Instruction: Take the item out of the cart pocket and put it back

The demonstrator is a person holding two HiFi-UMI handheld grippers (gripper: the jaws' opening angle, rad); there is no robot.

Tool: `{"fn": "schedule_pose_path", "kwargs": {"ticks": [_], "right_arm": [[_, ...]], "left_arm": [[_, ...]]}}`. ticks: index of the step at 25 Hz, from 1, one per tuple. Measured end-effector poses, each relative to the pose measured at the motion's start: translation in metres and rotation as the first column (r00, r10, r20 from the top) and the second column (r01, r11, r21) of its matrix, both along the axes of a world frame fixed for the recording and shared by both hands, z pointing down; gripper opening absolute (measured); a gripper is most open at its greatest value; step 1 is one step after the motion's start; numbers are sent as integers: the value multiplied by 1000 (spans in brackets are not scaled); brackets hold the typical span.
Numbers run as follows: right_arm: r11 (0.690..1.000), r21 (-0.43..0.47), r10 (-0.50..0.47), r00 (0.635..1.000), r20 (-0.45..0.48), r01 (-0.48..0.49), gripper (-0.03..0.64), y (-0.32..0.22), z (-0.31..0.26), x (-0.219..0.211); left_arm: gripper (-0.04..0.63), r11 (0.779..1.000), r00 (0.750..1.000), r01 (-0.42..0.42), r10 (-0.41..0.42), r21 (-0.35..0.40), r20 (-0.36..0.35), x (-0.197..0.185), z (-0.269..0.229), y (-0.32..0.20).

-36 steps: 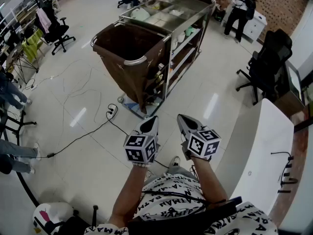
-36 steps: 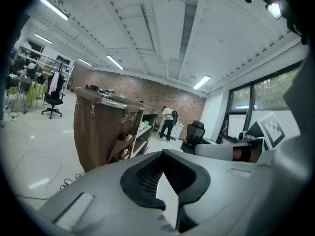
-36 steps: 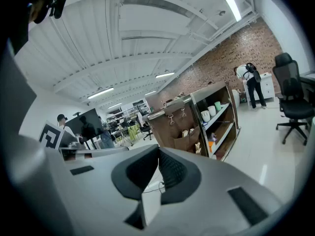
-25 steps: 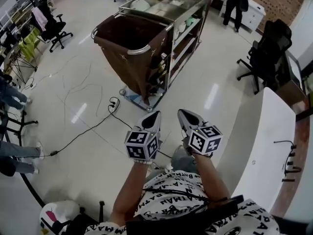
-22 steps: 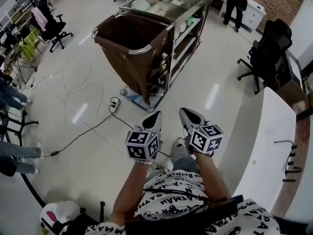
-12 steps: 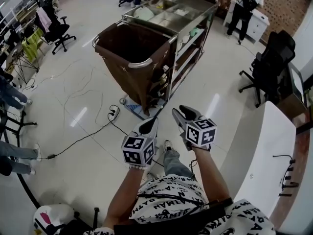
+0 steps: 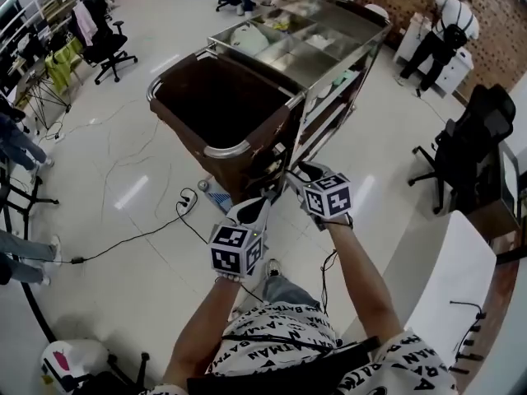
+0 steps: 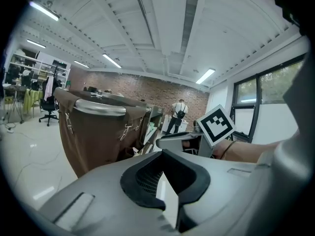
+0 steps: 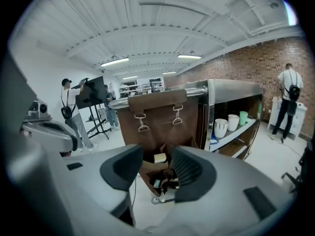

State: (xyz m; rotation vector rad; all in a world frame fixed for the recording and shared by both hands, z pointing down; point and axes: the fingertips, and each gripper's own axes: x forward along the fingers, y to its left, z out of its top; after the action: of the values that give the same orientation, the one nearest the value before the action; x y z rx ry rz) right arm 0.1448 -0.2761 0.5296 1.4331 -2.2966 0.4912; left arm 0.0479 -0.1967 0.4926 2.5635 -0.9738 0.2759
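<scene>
The housekeeping cart (image 7: 346, 35) filled the upper middle of my head view, steel top above, shelves with cups along its side. Its brown laundry bag (image 7: 216, 105) hung open on the end facing me. Both tools were raised toward that end, neither touching anything. The right gripper (image 9: 156, 161) was the nearer one, up close to the bag's corner, its jaws opening with only air between the pads. The left gripper (image 8: 163, 157) sat lower and further back, its jaws pressed together and empty.

Straight ahead of the right gripper, framed in the gap between its pads, the cart pocket (image 9: 149, 170) hung low on the bag. A small pale box (image 9: 160, 157) stood at its top, with darker bits below that I couldn't identify. I took the box for the item. It lay ahead and slightly down, its long side roughly level, across the line of approach. I judged the right tool should go in, lowered a little, pads either side of the box's short width
</scene>
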Motion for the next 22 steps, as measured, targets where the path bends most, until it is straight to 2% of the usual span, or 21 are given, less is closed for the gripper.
{"fn": "schedule_pose_path", "kwargs": {"ticks": [6, 12, 18, 22], "right_arm": [[995, -69, -83, 995, -62, 79, 204, -65, 27, 15], [975, -168, -168, 978, -125, 146, 204, -108, 65, 14], [948, -294, -190, 958, -212, 123, 202, -138, 104, 18], [934, -345, -184, 950, -251, 90, 202, -149, 122, 19]], "left_arm": [[2, 999, 999, 39, -38, -18, 29, 31, 10, -52], [3, 997, 997, 71, -70, -40, 30, 43, 17, -80], [2, 994, 996, 89, -87, -59, 33, 40, 25, -91], [2, 993, 995, 96, -94, -66, 33, 37, 30, -96]]}}
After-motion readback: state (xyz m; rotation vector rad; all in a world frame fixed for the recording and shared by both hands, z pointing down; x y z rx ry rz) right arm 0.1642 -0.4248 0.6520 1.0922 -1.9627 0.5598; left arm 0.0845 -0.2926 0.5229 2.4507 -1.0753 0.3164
